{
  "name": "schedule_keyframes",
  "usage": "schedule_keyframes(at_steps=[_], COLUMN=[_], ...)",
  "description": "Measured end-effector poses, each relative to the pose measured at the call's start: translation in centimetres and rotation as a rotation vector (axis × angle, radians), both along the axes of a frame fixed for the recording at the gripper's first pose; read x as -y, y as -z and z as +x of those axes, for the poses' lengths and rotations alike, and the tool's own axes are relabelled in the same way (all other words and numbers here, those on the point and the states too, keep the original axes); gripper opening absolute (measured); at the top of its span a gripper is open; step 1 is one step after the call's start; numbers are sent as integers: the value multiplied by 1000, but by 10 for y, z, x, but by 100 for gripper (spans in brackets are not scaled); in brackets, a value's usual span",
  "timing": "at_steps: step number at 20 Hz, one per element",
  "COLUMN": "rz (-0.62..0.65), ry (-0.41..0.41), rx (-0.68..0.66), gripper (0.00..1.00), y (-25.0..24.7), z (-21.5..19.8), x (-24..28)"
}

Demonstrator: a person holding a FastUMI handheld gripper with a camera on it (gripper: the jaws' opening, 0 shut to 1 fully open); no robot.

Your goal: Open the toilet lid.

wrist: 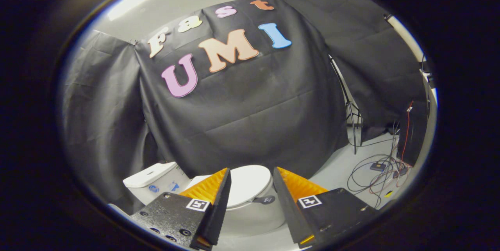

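Toilet lid [250, 182] — lying closed on the bowl, sitting beyond and between the fingertips, tank [150, 178] adjoining. Gripper [252, 182] — fingers spread apart, gripping nothing, hovering short of the lid. Task is looking unstarted: approach, catching the lid's edge and lifting all remaining.

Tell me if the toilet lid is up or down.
Down. The lid lies flat over the bowl, seen beyond the open gripper, whose fingers touch nothing.
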State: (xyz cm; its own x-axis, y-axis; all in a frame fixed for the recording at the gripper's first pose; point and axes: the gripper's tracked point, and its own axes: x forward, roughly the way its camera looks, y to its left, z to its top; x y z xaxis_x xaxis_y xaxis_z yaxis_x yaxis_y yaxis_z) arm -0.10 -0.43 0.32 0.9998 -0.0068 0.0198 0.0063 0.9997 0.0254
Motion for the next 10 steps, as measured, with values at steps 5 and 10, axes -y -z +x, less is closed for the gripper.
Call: schedule_keyframes(at_steps=[5,10], rz=[94,221], ry=[-2,-10], rx=[8,11], gripper=[68,68], y=[7,18], z=[5,20], x=[7,11])
